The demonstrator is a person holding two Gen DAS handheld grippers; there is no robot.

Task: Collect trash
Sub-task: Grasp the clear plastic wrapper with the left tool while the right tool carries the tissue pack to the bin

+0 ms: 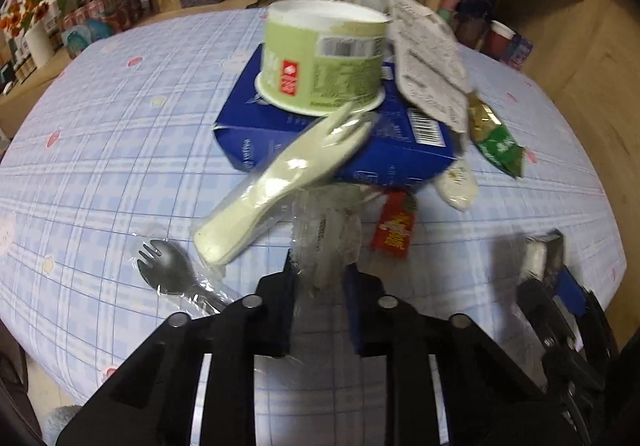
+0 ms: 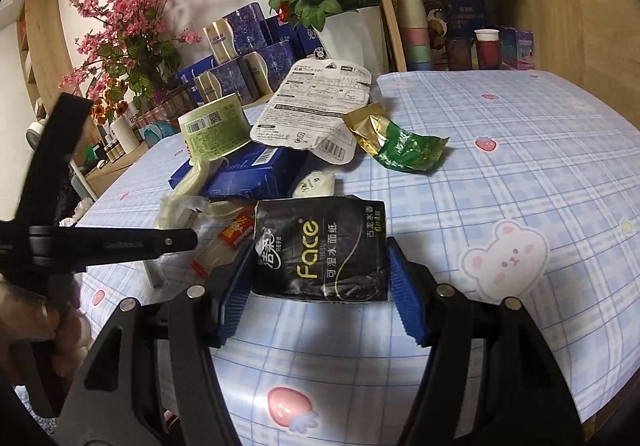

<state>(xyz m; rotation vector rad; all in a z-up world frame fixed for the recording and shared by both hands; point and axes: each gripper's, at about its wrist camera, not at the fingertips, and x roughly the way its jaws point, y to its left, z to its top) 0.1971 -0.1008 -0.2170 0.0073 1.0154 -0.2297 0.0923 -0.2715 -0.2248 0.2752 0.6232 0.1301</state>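
Left gripper (image 1: pixel 320 278) pinches clear wrapper (image 1: pixel 324 230); right gripper (image 2: pixel 320 278) clamps black tissue pack (image 2: pixel 322 250) (table edge).

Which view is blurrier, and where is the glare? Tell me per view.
Left wrist view: motion blur smears the pale green paper tub, the grey cardboard backing card and the clear crinkled plastic wrapper; glare streaks the pale plastic fork packet. Right wrist view: sharper; the black tissue pack reads clearly; straight edges bow near the rim.
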